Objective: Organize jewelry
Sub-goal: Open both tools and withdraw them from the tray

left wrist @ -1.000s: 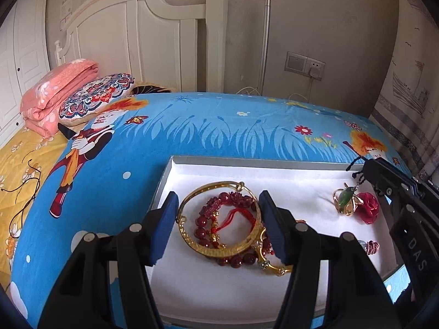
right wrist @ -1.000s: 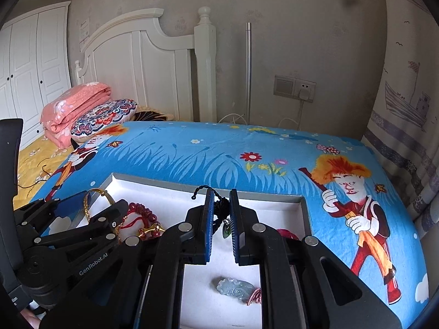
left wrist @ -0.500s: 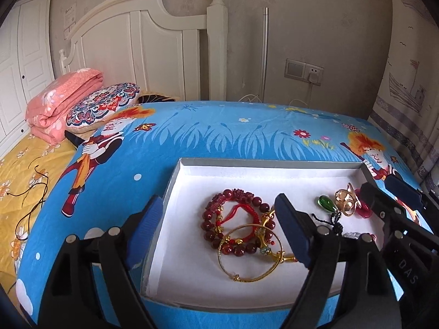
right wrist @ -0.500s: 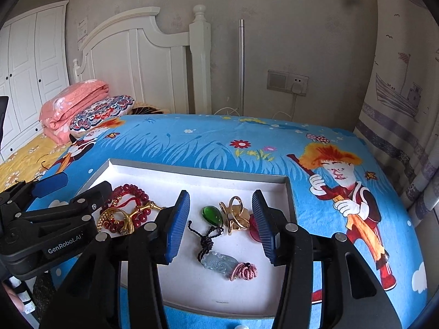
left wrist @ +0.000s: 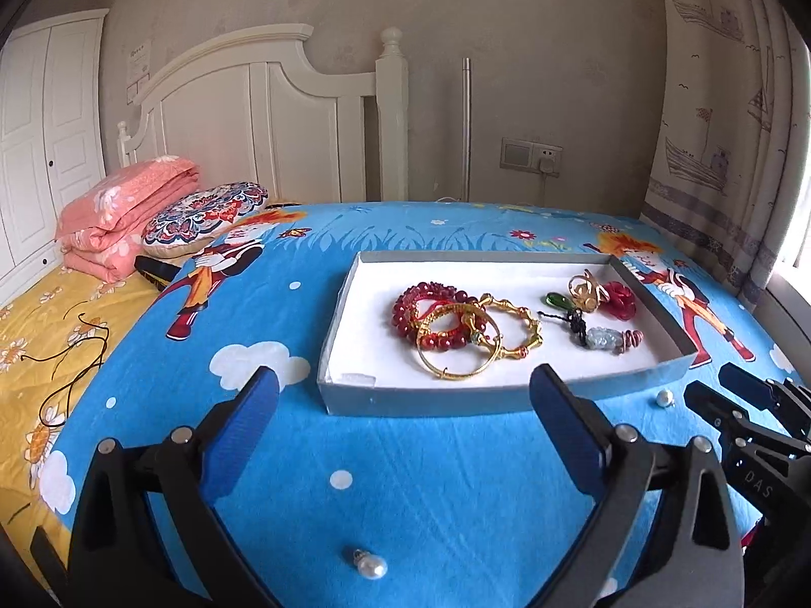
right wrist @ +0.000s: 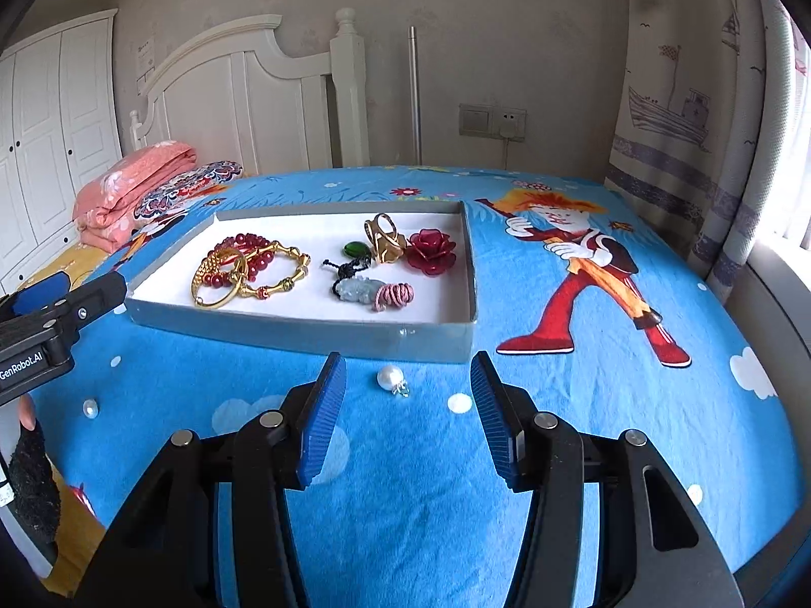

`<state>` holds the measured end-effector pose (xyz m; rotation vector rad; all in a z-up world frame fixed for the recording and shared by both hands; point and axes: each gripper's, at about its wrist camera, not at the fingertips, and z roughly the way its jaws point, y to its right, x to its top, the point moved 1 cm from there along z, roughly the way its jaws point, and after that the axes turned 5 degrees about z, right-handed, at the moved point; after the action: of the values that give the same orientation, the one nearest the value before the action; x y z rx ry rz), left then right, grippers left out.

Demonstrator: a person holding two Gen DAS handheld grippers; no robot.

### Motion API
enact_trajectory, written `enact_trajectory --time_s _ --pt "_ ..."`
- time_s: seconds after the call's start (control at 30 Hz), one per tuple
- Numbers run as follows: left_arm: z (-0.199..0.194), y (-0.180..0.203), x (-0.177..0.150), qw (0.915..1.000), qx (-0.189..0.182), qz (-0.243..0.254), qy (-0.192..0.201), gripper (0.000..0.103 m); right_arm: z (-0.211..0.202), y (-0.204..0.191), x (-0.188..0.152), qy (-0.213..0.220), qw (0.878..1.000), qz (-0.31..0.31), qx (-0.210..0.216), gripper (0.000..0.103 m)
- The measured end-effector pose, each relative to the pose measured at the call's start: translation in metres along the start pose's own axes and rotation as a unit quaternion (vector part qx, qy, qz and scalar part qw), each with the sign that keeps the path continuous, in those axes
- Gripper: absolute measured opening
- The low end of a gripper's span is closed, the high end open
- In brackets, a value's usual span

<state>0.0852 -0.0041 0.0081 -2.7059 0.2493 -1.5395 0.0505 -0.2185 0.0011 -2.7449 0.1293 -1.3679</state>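
Observation:
A grey tray (left wrist: 420, 397) (right wrist: 304, 337) with a white lining lies on the blue bedspread. It holds red bead bracelets (left wrist: 431, 304), gold bangles (left wrist: 458, 359) (right wrist: 215, 283), a green pendant (right wrist: 356, 250), a gold ring (right wrist: 383, 238), a red rose (right wrist: 432, 251) and a jade charm (right wrist: 357, 289). One pearl earring (left wrist: 370, 566) (right wrist: 90, 408) lies on the bedspread near my left gripper (left wrist: 403, 428), which is open and empty. Another pearl earring (right wrist: 391, 380) (left wrist: 664, 397) lies just beyond my open, empty right gripper (right wrist: 408, 418).
A folded pink blanket (left wrist: 119, 213) and a patterned pillow (left wrist: 203, 218) lie at the far left by the white headboard (left wrist: 263, 121). A curtain (right wrist: 709, 126) hangs along the bed's right edge. A yellow sheet (left wrist: 35, 334) covers the left side.
Both grippers have pulled back out of the tray toward the near side of the bed. The right gripper, shut a second ago, opened and left the pendant cord in the tray.

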Motion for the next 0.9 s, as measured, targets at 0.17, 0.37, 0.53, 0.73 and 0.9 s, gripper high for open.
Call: enact_trajectory --time_s 0.17,0.37,0.53,0.73,0.9 --pt "-0.010 -0.002 -0.036 0.9999 -0.003 0.015 -0.006 0.096 -0.001 0.007 -0.015 -0.010 1.000 0.003 -0.004 0.050" --pt "-0.013 -0.011 -0.061 0.9996 0.002 0.024 -0.013 0.096 0.005 0.006 -0.022 -0.021 1.000 0.005 -0.004 0.050" --pt "-0.017 -0.024 -0.075 0.9998 -0.002 0.014 -0.013 0.096 0.005 -0.003 -0.022 -0.021 1.000 -0.004 -0.002 0.050" --pt "-0.017 -0.038 -0.085 0.9997 -0.011 0.002 -0.020 0.096 0.008 -0.010 -0.026 -0.027 1.000 -0.005 0.003 0.050" --pt "-0.014 -0.039 -0.087 0.9996 -0.016 0.001 -0.023 0.071 0.009 -0.015 -0.029 -0.027 1.000 -0.012 0.003 0.050"
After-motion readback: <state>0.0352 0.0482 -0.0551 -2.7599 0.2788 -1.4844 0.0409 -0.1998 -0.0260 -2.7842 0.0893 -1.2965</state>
